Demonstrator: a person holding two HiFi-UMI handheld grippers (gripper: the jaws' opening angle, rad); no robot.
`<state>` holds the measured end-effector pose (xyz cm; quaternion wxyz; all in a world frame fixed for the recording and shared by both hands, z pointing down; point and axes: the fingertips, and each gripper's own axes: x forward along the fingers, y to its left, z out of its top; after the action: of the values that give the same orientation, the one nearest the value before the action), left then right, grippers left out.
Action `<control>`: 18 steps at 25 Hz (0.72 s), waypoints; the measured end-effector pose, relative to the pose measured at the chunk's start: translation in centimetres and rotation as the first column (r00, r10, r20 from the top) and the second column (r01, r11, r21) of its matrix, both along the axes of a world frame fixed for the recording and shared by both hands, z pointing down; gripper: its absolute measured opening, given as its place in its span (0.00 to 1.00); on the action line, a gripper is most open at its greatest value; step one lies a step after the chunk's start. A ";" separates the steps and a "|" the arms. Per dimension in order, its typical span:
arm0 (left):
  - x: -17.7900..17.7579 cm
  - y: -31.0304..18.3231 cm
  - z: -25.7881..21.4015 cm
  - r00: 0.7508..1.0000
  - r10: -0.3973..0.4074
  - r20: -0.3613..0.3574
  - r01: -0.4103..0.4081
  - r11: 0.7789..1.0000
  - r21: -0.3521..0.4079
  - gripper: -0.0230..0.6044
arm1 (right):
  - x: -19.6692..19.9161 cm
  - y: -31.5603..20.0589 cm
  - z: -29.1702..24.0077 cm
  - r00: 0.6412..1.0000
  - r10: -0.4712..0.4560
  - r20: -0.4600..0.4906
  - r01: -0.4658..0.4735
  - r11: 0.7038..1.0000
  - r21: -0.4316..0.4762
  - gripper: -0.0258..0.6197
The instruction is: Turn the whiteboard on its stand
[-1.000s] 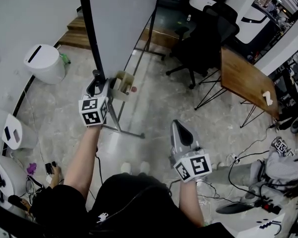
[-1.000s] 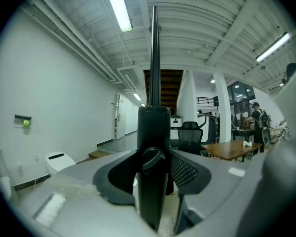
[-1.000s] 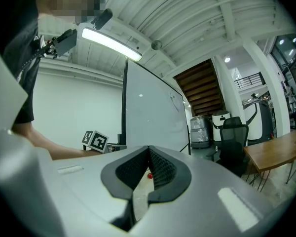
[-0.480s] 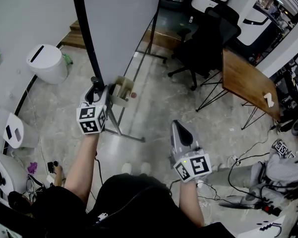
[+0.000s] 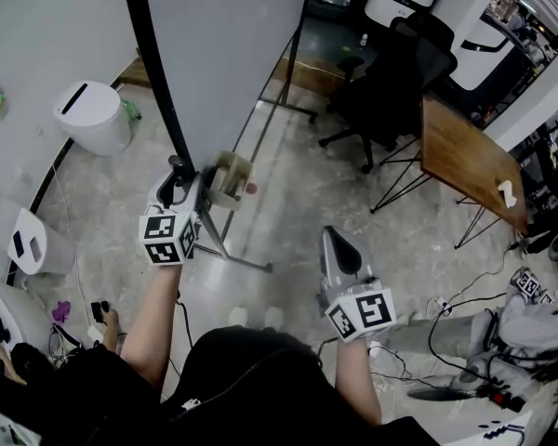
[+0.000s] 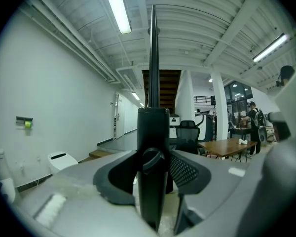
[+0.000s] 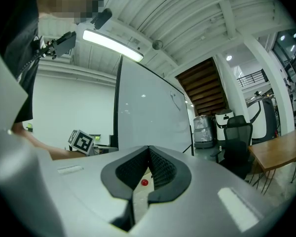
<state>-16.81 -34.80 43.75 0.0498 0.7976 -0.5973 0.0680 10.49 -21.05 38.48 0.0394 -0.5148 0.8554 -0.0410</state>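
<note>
Head view: the whiteboard (image 5: 232,54) stands upright at the top middle, and its black frame edge (image 5: 153,72) runs down toward the left gripper (image 5: 179,173). This gripper is at the low end of the edge, with one jaw on each side of it. Just right of the gripper, at the whiteboard's lower edge, sits a small tray (image 5: 231,177) with a small red thing (image 5: 250,190) beside it. The stand's leg (image 5: 231,249) rests on the floor below the whiteboard. The right gripper (image 5: 333,244) is well apart from the whiteboard, to its lower right, and touches nothing. A white bin (image 5: 91,116) stands left of the whiteboard. A black office chair (image 5: 391,82) and a wooden table (image 5: 465,151) are to its right.

Left gripper view: the whiteboard is seen edge-on as a thin dark line that rises to the ceiling. The thick black frame piece with a round knob (image 6: 152,160) stands between the two pads, and both pads press on it.

Right gripper view: the jaws are pressed together at the tips with nothing between them. The whiteboard's white face stands ahead.
</note>
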 end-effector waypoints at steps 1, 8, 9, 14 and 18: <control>0.1 -0.1 0.0 1.000 0.001 0.001 -0.001 1.000 -0.001 0.35 | 0.0 -0.2 0.0 1.000 -0.004 0.000 0.004 1.000 -0.001 0.05; -1.0 0.3 0.3 1.000 -0.001 -0.003 0.001 1.000 0.015 0.36 | -1.2 -0.3 0.3 1.000 -0.014 -0.001 0.014 1.000 0.005 0.05; -1.1 0.4 0.3 1.000 -0.001 -0.003 0.001 1.000 0.017 0.36 | -1.3 -0.3 0.4 1.000 -0.014 -0.001 0.014 1.000 0.005 0.05; -1.6 1.0 0.3 1.000 -0.010 -0.009 0.011 0.999 0.037 0.36 | -1.9 0.0 0.6 1.000 -0.026 0.002 0.026 1.000 0.010 0.05; -2.2 1.3 -0.2 1.000 -0.006 -0.014 0.007 0.998 0.068 0.38 | -2.6 0.0 1.0 0.999 -0.036 0.001 0.036 0.999 0.013 0.05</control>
<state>-18.97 -33.47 43.52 0.0270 0.7972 -0.6016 0.0423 7.87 -21.09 39.50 0.0429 -0.4992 0.8647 -0.0364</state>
